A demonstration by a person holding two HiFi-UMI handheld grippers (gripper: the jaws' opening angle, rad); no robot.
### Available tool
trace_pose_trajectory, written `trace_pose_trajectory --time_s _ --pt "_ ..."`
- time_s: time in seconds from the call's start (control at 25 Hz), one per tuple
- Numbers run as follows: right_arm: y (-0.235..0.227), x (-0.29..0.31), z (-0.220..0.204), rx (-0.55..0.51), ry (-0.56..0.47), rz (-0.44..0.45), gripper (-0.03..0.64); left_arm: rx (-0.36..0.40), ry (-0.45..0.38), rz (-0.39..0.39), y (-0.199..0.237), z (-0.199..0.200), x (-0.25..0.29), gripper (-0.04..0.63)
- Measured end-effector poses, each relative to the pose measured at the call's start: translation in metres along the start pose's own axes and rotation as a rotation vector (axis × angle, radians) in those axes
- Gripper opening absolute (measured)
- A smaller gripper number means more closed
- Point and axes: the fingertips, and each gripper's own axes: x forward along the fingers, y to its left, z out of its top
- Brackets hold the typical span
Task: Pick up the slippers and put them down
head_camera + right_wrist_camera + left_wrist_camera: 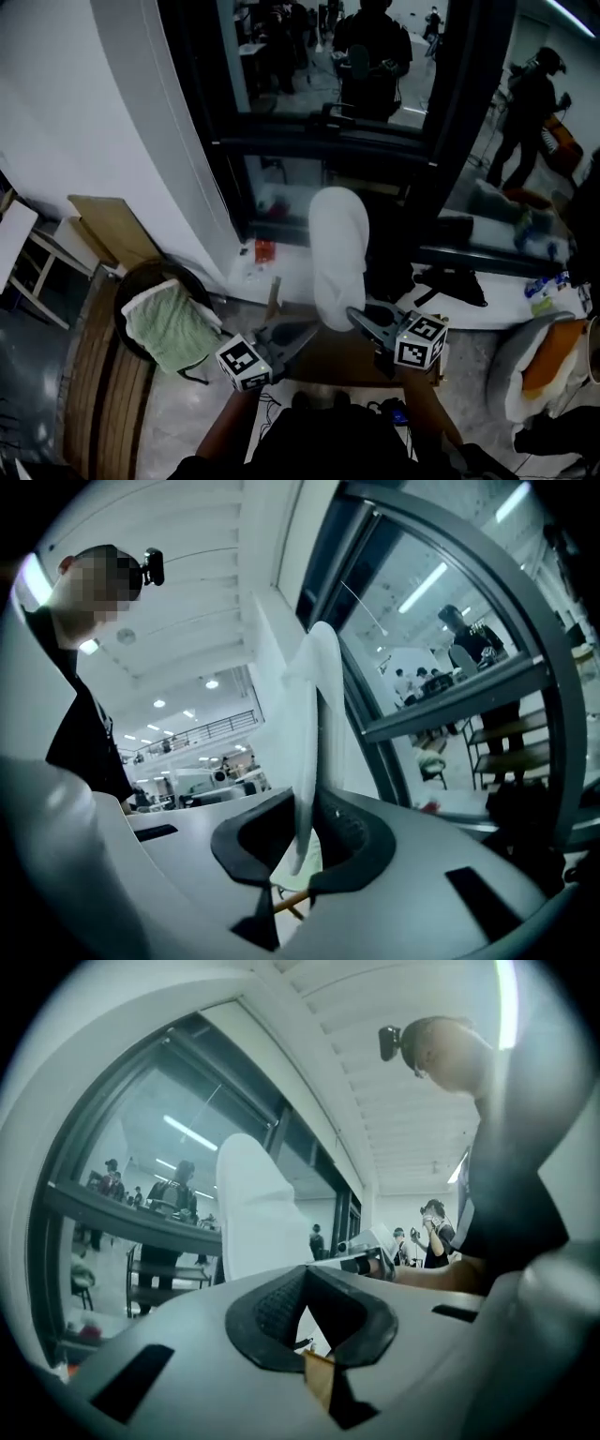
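Dark-framed glass wall (328, 141) fills the far side, with a plain white wall (94, 112) to its left. Lower left, a pale green towel (164, 328) lies draped over a round dark seat (131, 281).

One soft white fabric slipper (339, 253) is held high in front of the glass and stands roughly upright, well clear of the floor. No second slipper can be made out.

Right gripper (356, 317): its own view shows the jaws clamped on a thin edge of the slipper (314, 724), which rises straight up out of the pads. The bite is narrow and close to the rim.

Left gripper (305, 330): jaws together at the tips (305, 1274) with nothing visible between the pads. The slipper (251, 1213) stands just beyond them and to one side. Whether the tips touch it cannot be told.

Judgement: the lift looks done and the put-down is the step in hand. To do it well:
- Lower the slipper steadily. With only an edge pinched, a swing could pull the cloth from the pads.
- Keep the right clamp firm until the sole rests flat on a surface, and only then release.
- Keep the left gripper beside the lower end to steady it.
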Motion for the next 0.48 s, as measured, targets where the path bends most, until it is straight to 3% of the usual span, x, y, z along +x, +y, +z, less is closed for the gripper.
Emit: trace_pose_trajectory --time_s 0.12,0.48 --pt "0.011 -0.008 0.03 -0.091 -0.07 -0.023 0.055 0.011 -0.056 -0.028 -0.002 0.027 0.006 0.012" --pt "0.031 -0.03 0.087 -0.274 -0.27 -0.082 0.054 0.199 -0.127 -0.115 -0.02 0.089 0.024 0.012"
